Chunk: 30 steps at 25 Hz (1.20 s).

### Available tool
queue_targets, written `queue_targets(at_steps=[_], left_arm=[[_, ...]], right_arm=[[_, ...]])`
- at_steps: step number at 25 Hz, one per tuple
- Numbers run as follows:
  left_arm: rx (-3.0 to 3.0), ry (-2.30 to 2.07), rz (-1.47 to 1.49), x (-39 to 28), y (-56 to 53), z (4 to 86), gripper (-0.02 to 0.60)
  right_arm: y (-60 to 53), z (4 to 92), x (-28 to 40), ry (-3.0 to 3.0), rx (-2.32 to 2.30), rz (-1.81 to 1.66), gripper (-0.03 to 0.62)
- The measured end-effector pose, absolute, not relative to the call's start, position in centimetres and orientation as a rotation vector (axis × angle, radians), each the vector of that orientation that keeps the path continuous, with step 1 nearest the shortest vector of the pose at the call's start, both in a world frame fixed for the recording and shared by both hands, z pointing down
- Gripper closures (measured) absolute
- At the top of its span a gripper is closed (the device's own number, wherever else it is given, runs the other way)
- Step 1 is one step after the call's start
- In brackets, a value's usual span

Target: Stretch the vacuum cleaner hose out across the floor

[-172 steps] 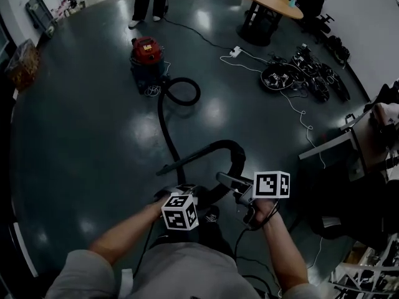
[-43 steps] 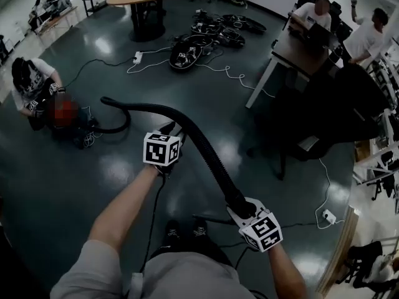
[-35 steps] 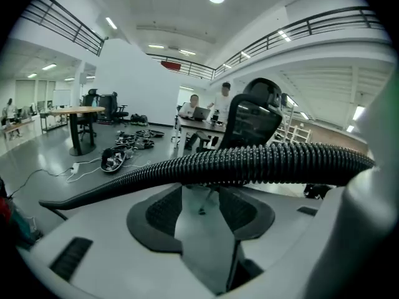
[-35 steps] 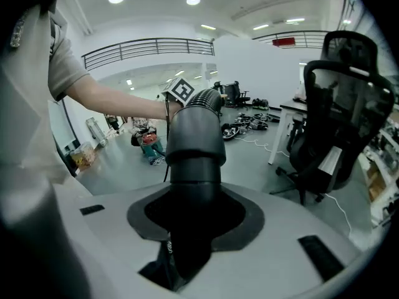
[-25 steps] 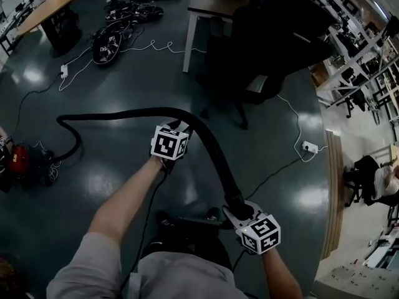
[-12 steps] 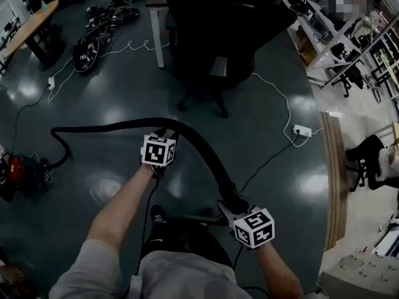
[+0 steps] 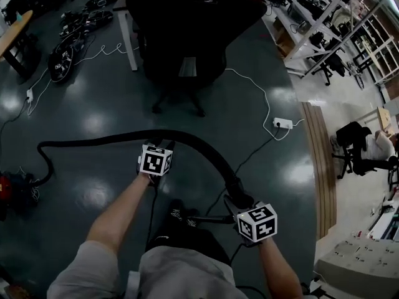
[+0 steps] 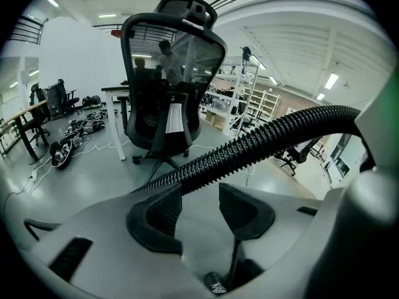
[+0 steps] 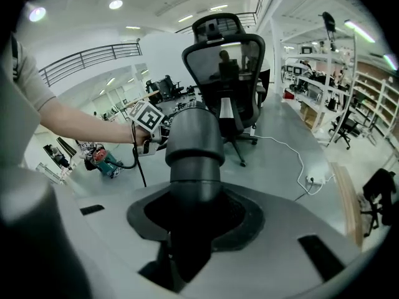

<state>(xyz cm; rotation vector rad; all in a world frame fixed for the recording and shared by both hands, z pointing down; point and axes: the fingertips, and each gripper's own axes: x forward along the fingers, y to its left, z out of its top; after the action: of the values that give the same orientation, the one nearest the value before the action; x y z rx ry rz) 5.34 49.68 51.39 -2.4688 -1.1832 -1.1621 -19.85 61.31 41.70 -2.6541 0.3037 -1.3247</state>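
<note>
Left gripper (image 7: 163,144) squeezes the black hose (image 7: 100,136) nearer the chair (image 7: 187,36); right gripper (image 7: 237,200) squeezes its end, farther from the chair

Surroundings as I see them through the head view. A black mesh-backed office chair (image 7: 187,36) stands at top centre, just beside a white desk leg (image 7: 132,42). A white cable (image 7: 265,94) curves from near the chair's base to a white power strip (image 7: 282,123). Black coiled gear (image 7: 65,48) lies upper left. A pale wooden strip (image 7: 315,167) and shelving racks (image 7: 324,11) border the right, where a person (image 7: 374,147) sits.
</note>
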Motion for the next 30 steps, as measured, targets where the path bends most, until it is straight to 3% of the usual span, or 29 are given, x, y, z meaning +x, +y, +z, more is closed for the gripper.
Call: queue_targets(at_steps=[13, 23, 30], left_arm=[[-2.523, -1.109, -1.196, 0.7, 52.9, 54.5, 0.385], [-2.249, -1.422, -1.128, -21.2, 67.7, 54.1, 0.385], [-2.265, -1.392, -1.027, -26.4, 71.8, 51.2, 0.382]], right_arm=[[67.6, 44.9, -14.1, 0.466, -2.538, -1.348, 0.464], [70.3, 48.7, -13.4, 0.826, -2.457, -1.431, 0.464], [67.8, 47.1, -16.8, 0.939, -2.401, -1.516, 0.465]])
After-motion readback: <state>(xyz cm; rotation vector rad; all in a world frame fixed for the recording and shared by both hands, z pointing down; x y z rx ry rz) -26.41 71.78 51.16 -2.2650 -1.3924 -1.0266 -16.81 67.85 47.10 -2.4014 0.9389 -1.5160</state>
